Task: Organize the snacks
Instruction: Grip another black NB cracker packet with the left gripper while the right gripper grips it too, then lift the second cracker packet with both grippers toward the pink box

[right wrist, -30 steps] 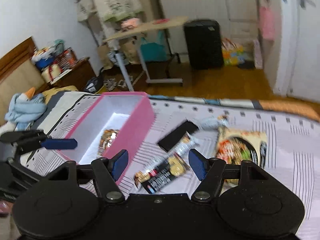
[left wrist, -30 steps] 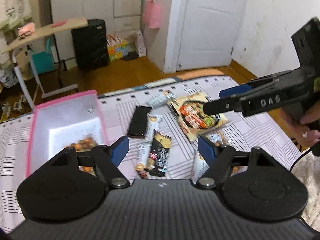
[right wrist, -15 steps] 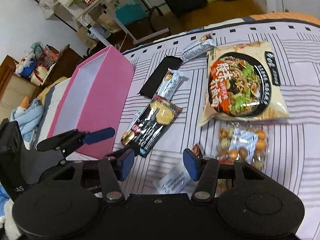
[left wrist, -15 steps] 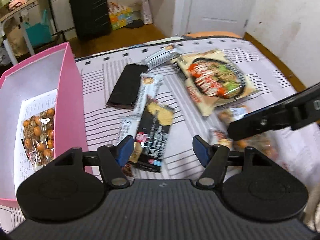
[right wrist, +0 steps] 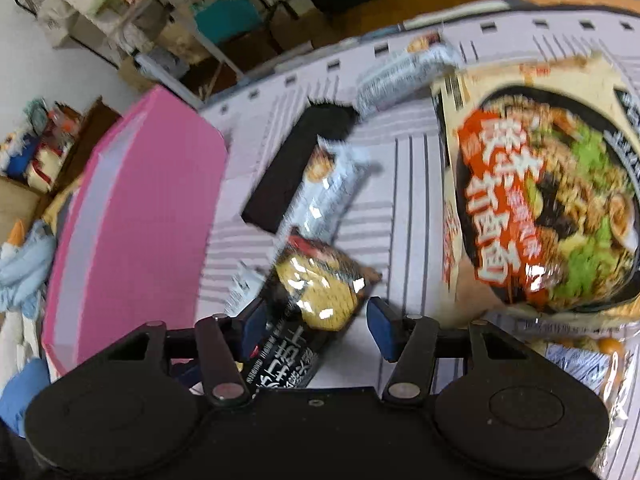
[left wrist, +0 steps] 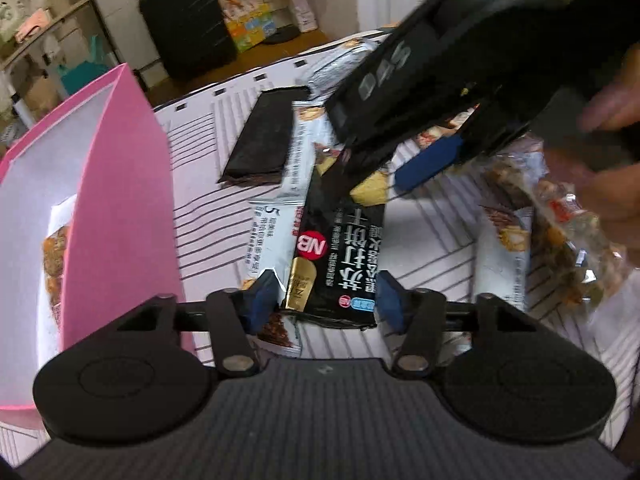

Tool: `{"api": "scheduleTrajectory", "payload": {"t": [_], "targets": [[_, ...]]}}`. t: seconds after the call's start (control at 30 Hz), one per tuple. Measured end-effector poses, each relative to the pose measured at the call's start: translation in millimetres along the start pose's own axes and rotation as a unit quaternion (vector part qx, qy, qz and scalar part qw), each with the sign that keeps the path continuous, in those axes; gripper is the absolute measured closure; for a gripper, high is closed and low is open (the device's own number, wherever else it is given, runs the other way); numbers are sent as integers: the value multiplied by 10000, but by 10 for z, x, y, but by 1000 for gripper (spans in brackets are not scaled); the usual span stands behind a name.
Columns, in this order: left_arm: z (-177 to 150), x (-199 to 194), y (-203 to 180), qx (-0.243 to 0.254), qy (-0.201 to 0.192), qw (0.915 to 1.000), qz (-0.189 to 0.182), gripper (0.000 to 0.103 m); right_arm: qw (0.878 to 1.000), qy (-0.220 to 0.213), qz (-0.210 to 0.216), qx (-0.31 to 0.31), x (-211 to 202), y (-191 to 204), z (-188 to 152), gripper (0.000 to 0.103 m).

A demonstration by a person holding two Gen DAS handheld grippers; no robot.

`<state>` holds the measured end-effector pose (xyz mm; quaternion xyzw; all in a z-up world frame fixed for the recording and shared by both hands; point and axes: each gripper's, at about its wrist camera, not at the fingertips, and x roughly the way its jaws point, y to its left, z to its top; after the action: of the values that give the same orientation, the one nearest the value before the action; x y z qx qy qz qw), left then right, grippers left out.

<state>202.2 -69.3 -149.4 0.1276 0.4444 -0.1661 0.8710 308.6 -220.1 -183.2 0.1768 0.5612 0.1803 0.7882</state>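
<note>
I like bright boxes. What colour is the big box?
Pink outside, white inside; box shows best in the left wrist view.

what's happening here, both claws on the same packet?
Looks so. A person holds a claw in each hand over snacks strewn on a striped bedsheet. The left claw, jaws just closing, straddles the near end of the black cracker packet; contact unclear. The right claw straddles its far end. The pink box sits alongside.
</note>
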Motion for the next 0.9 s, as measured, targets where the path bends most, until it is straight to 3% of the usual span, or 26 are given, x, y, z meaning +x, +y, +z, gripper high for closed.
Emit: {"api": "scheduleTrajectory", "payload": {"t": [0.13, 0.23, 0.37, 0.53, 0.7, 0.9], "targets": [[-9, 21, -45, -128, 151, 9990, -403, 56, 9999, -12, -11, -112, 19, 49, 2, 31], [-31, 91, -78, -165, 199, 9991, -332, 53, 9995, 3, -151, -263, 60, 95, -10, 32], [-27, 175, -21, -617, 246, 9967, -466, 51, 9980, 9, -343, -538, 87, 163, -37, 32], [-76, 163, -151, -431, 110, 9988, -227, 49, 9977, -16, -323, -597, 79, 148, -45, 32], [-72, 80, -190, -597, 78, 9980, -196, 56, 9977, 7, -327, -586, 18, 109, -48, 41], [-103, 3, -125, -860, 94, 9946, -576, 57, 9971, 146, -344, -661, -13, 138, -97, 34]]}}
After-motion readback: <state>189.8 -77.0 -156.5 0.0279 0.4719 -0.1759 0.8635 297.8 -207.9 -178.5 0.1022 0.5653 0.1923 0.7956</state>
